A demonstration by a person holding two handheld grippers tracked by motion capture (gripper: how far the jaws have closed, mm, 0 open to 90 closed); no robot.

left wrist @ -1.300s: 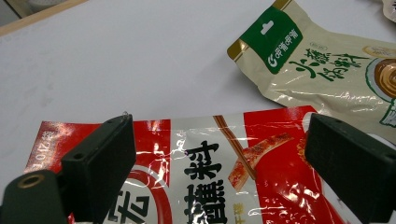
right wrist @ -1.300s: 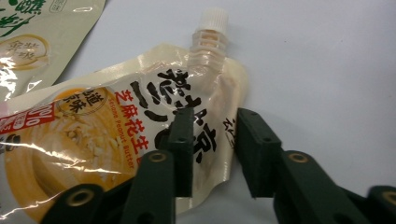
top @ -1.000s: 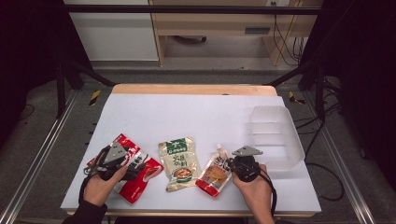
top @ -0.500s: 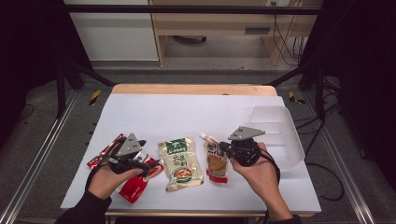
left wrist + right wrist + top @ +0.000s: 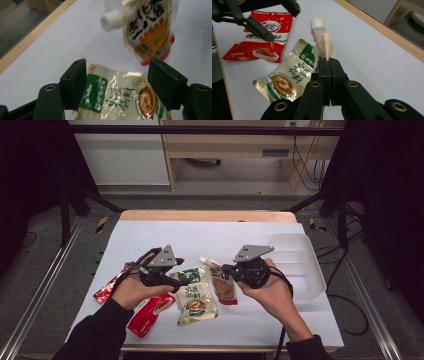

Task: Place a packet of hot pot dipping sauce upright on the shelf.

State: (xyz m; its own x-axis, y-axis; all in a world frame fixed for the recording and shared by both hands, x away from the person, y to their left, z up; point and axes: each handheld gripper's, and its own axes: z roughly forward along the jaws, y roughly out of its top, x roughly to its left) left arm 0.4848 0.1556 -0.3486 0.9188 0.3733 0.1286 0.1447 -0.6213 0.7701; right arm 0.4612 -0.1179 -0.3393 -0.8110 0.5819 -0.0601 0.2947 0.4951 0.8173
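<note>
Spouted pouch held clear of the table in the right gripper (image 5: 328,65).
The spouted pouch (image 5: 222,282) is cream and orange with dark lettering and a white screw cap; its long axis runs from the cap, up-left in the high view, to a red-edged base nearer the person. The right gripper's jaws are pressed together on its edge. The left gripper (image 5: 117,82), jaws apart and lately narrowing, grips nothing; the green-and-cream sachet (image 5: 120,96) lies below it on the white table (image 5: 250,237).
</note>
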